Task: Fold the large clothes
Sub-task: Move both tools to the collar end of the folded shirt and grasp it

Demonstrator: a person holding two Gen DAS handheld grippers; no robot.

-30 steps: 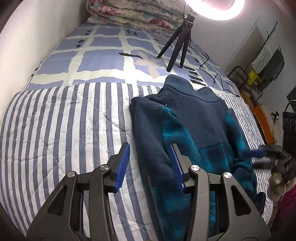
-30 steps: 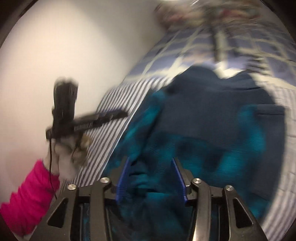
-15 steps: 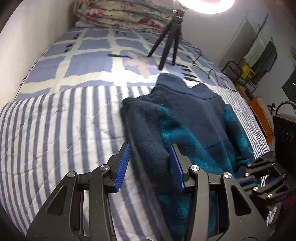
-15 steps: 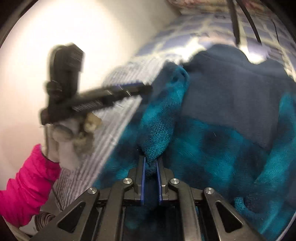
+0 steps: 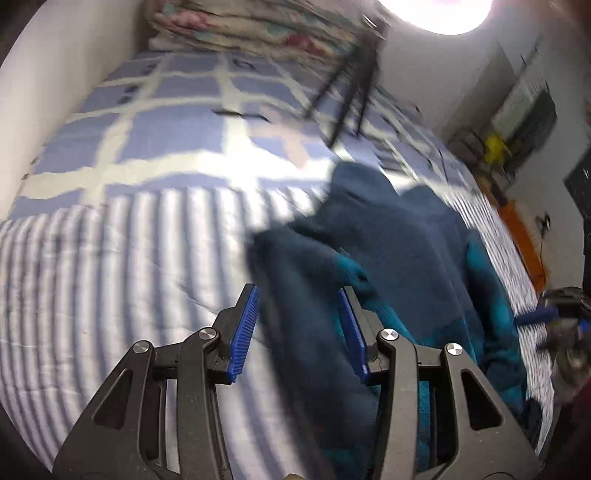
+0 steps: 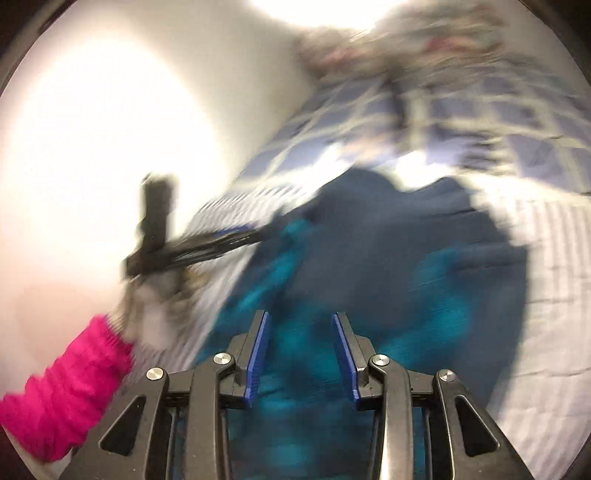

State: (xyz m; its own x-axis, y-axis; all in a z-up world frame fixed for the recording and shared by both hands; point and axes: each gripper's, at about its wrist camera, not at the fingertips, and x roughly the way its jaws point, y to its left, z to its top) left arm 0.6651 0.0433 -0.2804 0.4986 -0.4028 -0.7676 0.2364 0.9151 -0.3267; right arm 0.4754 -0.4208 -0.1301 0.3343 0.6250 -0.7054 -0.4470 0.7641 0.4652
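Striped and checked bedding covers the bed (image 5: 110,258), with folded floral quilts (image 5: 251,33) at its far end and a tripod (image 5: 347,85) standing beyond the garment. On the stripes lies the navy and teal fleece jacket (image 5: 406,251), partly folded. Over the jacket's left edge hangs the left gripper (image 5: 299,325), its blue pads spread with nothing pinched. Over the teal near part, the right gripper (image 6: 299,354) has just been opening, its pads apart and gripping no cloth. Both views are blurred.
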